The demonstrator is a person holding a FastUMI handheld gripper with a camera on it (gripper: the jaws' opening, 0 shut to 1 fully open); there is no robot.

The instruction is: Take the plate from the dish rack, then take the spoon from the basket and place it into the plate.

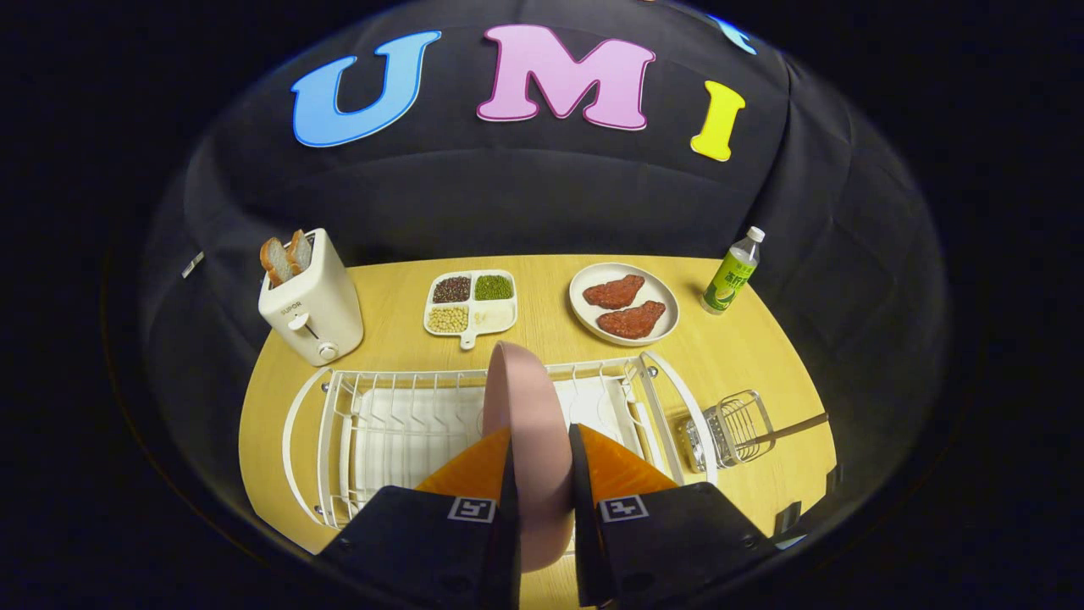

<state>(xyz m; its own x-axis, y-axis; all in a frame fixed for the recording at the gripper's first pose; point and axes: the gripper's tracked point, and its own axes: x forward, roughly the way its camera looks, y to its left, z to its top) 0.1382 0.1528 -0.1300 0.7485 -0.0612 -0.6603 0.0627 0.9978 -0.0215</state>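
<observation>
Claw: my claw (542,440) pinches the plate (527,440), one finger pressed on each face.
Plate: pink, held upright and edge-on between my fingers, above the rack (406,424) near the table's front edge; I cannot tell whether its lower rim touches the wires.
Rack: white wire frame over a white tray, along the front edge of the table (745,356).
Basket: small wire basket (738,428) just beside the rack's right end, near the front right corner.
Spoon: its wooden handle (792,428) sticks out of the basket toward the right edge; the bowl is hidden from me.
Toaster: white toaster (312,307) with two slices of bread, back left corner.
Tray: four-part tray (470,303) of beans, back edge, centre.
Dish: round dish (624,303) with two red patties, back edge, right of the tray.
Bottle: green-labelled bottle (732,273), upright, back right corner.
</observation>
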